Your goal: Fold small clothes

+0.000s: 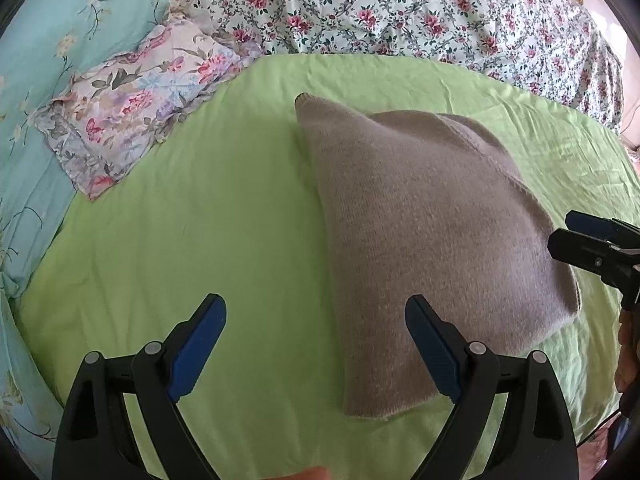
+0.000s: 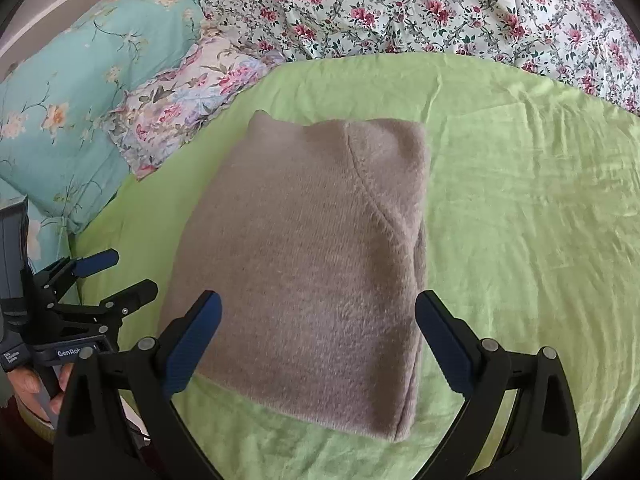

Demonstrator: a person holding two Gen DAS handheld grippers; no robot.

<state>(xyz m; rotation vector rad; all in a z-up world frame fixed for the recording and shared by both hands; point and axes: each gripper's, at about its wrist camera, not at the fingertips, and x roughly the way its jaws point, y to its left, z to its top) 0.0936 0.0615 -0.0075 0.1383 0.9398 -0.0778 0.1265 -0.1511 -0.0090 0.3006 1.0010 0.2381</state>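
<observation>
- We read only one clear piece of lettering, "GenRob", white on a dark band across the body of the left gripper [image 2: 106, 280]. In the right wrist view that band sits low and to the left of the right gripper [image 2: 318, 336], just beside its left finger. The word runs on behind that finger, so we cannot give its ending.
- Further left of the band, on a dark strap at the frame's edge, we see a few lines of tiny white print, too small for us to read.
- In the left wrist view we find no readable text at all.
</observation>
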